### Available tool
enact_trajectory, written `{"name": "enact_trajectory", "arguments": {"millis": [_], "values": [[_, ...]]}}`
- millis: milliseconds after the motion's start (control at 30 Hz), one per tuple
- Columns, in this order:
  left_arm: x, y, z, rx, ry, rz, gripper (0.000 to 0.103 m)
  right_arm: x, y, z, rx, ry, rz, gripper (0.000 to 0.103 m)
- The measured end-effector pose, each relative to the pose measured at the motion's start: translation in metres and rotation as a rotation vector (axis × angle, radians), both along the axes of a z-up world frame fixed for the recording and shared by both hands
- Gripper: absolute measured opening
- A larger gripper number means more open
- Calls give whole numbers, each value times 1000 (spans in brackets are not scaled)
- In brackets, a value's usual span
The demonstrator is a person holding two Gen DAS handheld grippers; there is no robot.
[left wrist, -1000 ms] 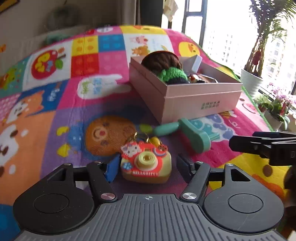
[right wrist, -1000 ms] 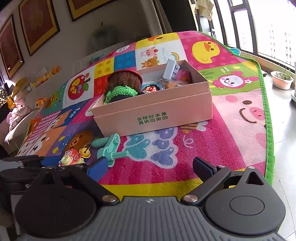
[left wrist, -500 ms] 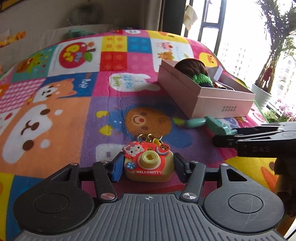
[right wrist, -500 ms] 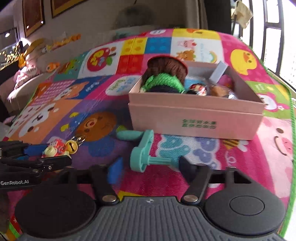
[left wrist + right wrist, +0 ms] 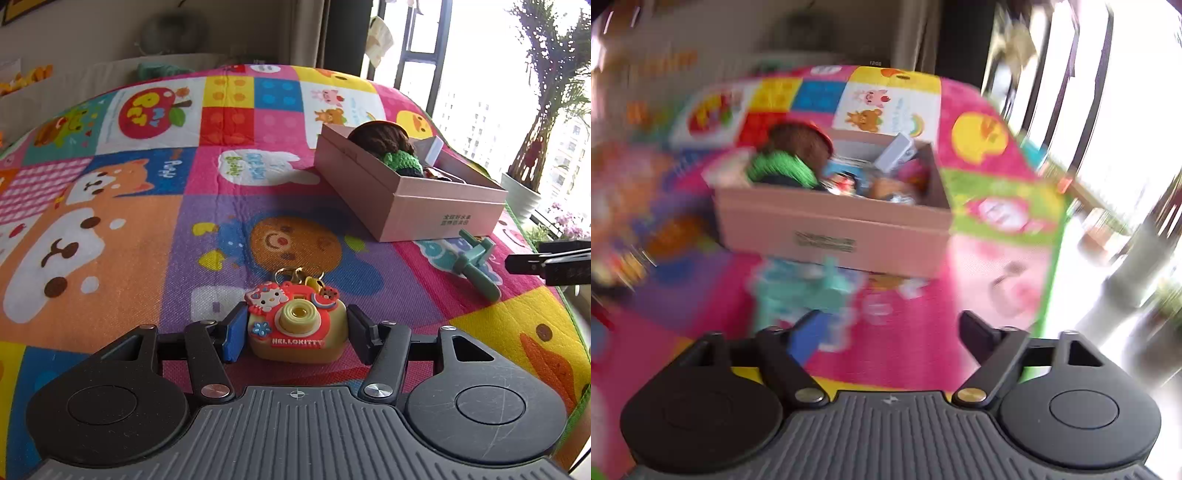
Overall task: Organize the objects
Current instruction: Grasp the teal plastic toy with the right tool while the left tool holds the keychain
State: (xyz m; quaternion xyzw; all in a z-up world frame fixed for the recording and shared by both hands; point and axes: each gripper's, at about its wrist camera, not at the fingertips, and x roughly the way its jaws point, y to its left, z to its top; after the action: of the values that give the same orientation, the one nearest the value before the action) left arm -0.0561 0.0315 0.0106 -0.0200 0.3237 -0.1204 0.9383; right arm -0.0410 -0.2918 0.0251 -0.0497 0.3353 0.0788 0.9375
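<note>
Through the left wrist camera I see my left hand-held gripper [image 5: 295, 334] clamped on the toy camera keychain [image 5: 297, 328]: the blue pad [image 5: 236, 338] presses its left side and the black pad touches its right, with the toy low over the play mat [image 5: 110, 229]. Its key ring and small bell lie on the mat just behind it. Farther off and to the right sits the pink box [image 5: 417, 199], open on top, with a brown and green knitted toy [image 5: 388, 147] poking out of its near end. Near the box's front corner a teal plastic toy [image 5: 476, 264] lies flat on the mat. The tip of my right hand-held gripper [image 5: 546, 264] juts in from the right edge, apart from the teal toy.

The right wrist view is heavily blurred. My right hand-held gripper [image 5: 892, 334] has its jaws opening, wide apart, with nothing between them. Just ahead of its blue pad [image 5: 809, 332] lies the teal plastic toy [image 5: 827, 291], and behind that stands the pink box [image 5: 831, 236], packed with the knitted toy [image 5: 790, 155] and other small things I cannot make out.
</note>
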Motion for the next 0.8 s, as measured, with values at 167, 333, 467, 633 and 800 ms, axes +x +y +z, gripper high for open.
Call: {"name": "enact_trajectory", "arguments": {"millis": [167, 333, 467, 633, 800], "values": [[0, 0, 0, 1, 0, 0, 61, 0, 29, -9, 1, 0, 90, 89], [-1, 1, 0, -4, 0, 0, 61, 30, 54, -20, -91, 30, 179, 89], [-1, 1, 0, -9, -1, 1, 61, 41, 51, -15, -28, 86, 205, 71], [-1, 2, 1, -13, -1, 1, 61, 14, 55, 1, -26, 53, 245, 71], [-1, 1, 1, -12, -1, 1, 61, -20, 41, 25, -16, 11, 264, 71]]}}
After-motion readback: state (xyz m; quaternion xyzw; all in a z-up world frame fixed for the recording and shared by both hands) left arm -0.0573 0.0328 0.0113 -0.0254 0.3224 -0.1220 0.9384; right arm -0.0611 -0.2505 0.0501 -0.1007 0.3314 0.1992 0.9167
